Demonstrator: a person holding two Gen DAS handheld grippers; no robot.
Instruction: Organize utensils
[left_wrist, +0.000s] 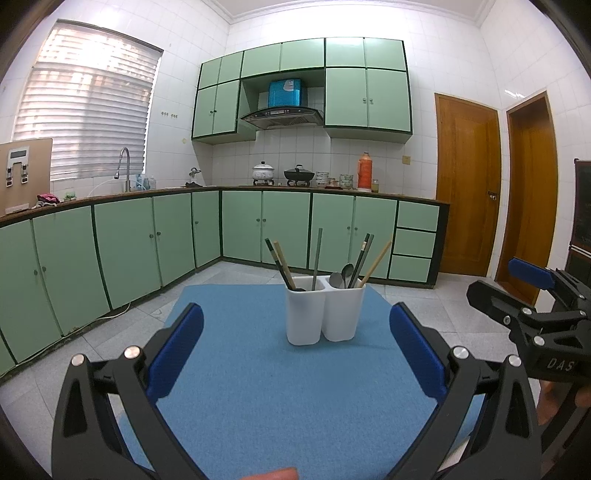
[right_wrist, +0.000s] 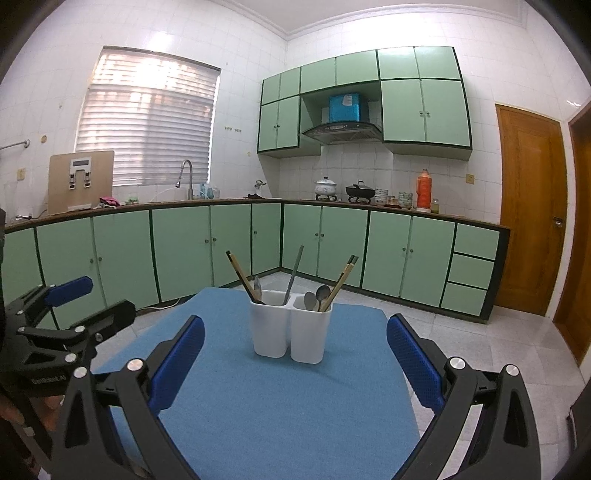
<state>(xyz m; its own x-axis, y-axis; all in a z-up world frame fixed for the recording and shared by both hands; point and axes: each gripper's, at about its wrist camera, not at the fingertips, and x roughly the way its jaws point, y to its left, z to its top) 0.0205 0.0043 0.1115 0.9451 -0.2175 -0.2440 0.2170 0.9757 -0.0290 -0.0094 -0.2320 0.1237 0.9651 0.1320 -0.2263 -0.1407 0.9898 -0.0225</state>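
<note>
From the left wrist view, I see a white two-compartment holder (left_wrist: 325, 314) standing upright on the blue mat (left_wrist: 258, 387) that covers the surface. Its left compartment carries chopsticks (left_wrist: 282, 264), its right one spoons (left_wrist: 341, 277) and more chopsticks. My left tongs (left_wrist: 295, 354) are released, and the holder stands ahead of them, apart from both fingers.

From the right wrist view, the right tongs (right_wrist: 295, 360) are also spread wide and grasp nothing. The holder (right_wrist: 290, 328) stands ahead, between the fingertips' lines, not touching.
</note>
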